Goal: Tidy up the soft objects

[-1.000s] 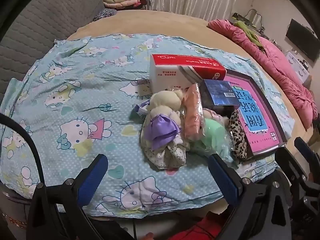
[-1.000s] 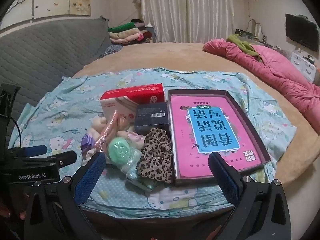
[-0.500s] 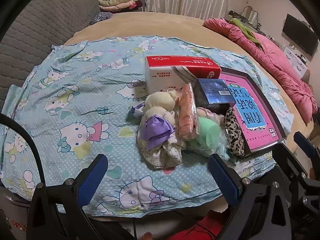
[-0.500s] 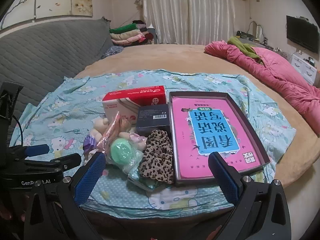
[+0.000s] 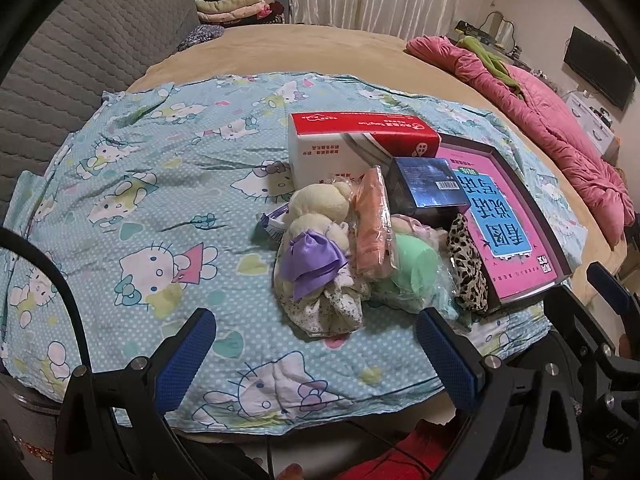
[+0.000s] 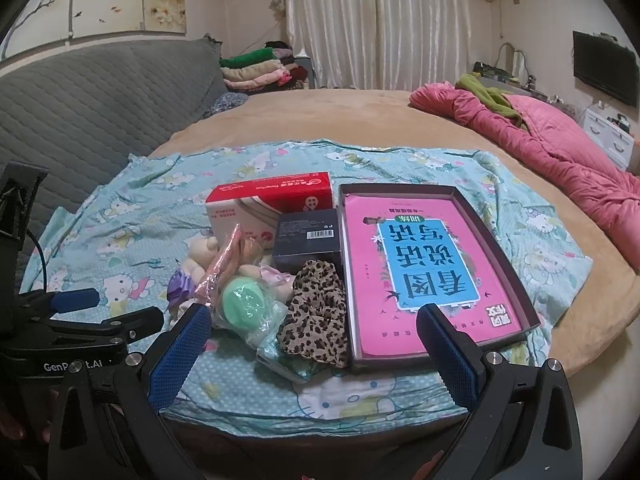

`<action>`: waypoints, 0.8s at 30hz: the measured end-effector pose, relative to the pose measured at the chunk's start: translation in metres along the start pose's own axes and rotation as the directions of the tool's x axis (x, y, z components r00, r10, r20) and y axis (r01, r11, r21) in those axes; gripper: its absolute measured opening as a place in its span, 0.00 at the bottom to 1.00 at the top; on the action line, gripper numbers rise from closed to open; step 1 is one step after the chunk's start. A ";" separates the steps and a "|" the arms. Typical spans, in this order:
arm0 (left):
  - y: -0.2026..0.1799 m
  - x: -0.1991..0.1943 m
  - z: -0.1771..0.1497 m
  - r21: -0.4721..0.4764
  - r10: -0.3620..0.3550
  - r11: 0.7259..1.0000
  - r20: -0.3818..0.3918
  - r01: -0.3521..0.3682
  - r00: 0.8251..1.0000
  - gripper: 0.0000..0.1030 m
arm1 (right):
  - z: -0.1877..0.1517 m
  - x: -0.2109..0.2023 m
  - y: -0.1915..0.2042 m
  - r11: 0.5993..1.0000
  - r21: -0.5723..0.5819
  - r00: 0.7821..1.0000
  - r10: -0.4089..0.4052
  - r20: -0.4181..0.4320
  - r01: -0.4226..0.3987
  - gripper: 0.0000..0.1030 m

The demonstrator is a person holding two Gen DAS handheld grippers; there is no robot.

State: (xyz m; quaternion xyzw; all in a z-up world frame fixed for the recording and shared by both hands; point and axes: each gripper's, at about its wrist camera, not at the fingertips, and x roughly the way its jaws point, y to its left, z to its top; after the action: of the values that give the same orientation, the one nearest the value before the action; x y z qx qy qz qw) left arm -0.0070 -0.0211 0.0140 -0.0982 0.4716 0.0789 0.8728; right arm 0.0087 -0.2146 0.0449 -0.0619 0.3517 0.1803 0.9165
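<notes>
Bedroom, round tan bed (image 6: 352,120), grey padded headboard (image 6: 100,96) at left, white curtains (image 6: 380,24) far, pink quilt (image 6: 560,148) on the right side. Blue cartoon-cat sheet (image 5: 160,184) spread over the near part of the bed; everything sits on it.

Soft pile, near centre: cream plush (image 5: 316,216) with purple bow (image 5: 310,260) at left, bagged peach item (image 5: 372,232) leaning upright against it, bagged green round item (image 6: 244,306) to its right, leopard-print fabric (image 6: 316,312) rightmost, touching the tray wall. Another small pale soft item sits behind the green one, too hidden to identify.

Behind the pile: red-and-white box (image 6: 272,204) far left, dark blue box (image 6: 308,240) beside it. Dark tray (image 6: 496,248) on the right holds a pink book (image 6: 424,272).

Left gripper (image 5: 316,356): jaws spread wide, nothing between them, hovering over the sheet's near edge just short of the plush, touching nothing.

Right gripper (image 6: 312,354): jaws equally wide, empty, near edge, in front of the leopard fabric and tray corner, no contact. Left gripper visible at its left, well apart.
</notes>
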 end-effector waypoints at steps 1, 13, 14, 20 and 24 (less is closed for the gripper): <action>0.000 0.000 0.000 0.000 0.000 1.000 -0.001 0.000 1.000 0.98 | 0.000 0.000 -0.001 1.000 0.000 1.000 0.004 0.000 -0.004 1.00; 0.002 0.001 -0.001 -0.008 0.003 1.000 0.006 -0.003 1.000 0.98 | -0.001 0.000 -0.002 1.000 -0.001 1.000 0.003 0.001 -0.003 1.00; 0.002 0.001 -0.001 -0.009 0.004 1.000 0.008 -0.004 1.000 0.98 | -0.001 0.000 -0.002 1.000 -0.002 1.000 0.003 0.002 -0.003 1.00; 0.001 0.000 -0.001 -0.009 0.004 1.000 0.008 -0.004 1.000 0.98 | -0.001 -0.001 -0.003 1.000 -0.001 1.000 0.003 0.002 -0.003 1.00; 0.002 0.000 -0.001 -0.008 0.005 1.000 0.007 -0.005 1.000 0.98 | -0.001 -0.001 -0.002 1.000 -0.002 1.000 0.002 0.000 -0.002 1.00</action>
State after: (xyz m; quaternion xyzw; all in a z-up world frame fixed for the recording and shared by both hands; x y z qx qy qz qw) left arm -0.0079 -0.0198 0.0131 -0.1004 0.4683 0.0834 0.8739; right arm 0.0087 -0.2169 0.0447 -0.0623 0.3514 0.1813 0.9164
